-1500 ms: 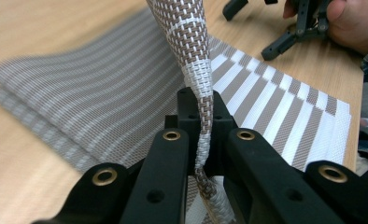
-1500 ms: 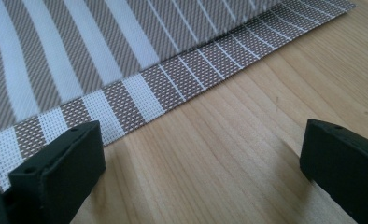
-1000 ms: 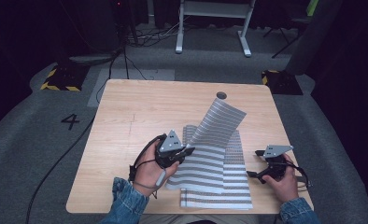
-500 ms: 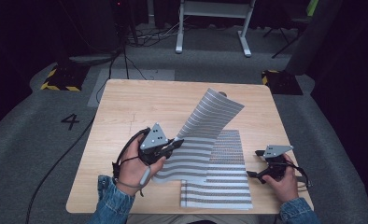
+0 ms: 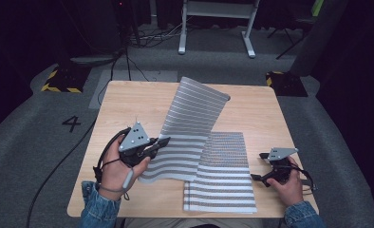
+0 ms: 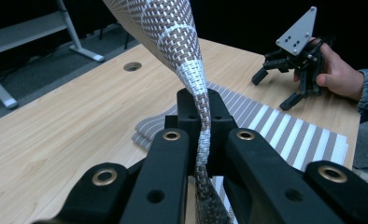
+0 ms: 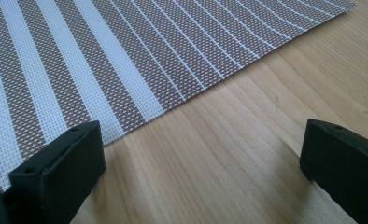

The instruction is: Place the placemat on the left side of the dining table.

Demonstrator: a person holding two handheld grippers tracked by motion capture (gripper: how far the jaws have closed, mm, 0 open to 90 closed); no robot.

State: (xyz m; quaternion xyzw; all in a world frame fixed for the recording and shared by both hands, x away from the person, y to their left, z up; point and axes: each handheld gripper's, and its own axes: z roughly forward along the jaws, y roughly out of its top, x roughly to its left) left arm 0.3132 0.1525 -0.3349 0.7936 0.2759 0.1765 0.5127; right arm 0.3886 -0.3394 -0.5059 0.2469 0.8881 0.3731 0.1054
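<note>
Striped woven placemat lies on the table, one end lifted and curling.

On the light wooden table lie striped woven placemats — flat, near the near edge, right of the middle. One striped woven mat rises from them toward the far side, its near-left edge pinched in the left gripper. The right gripper sits just right of the flat mats, wide apart.
</note>
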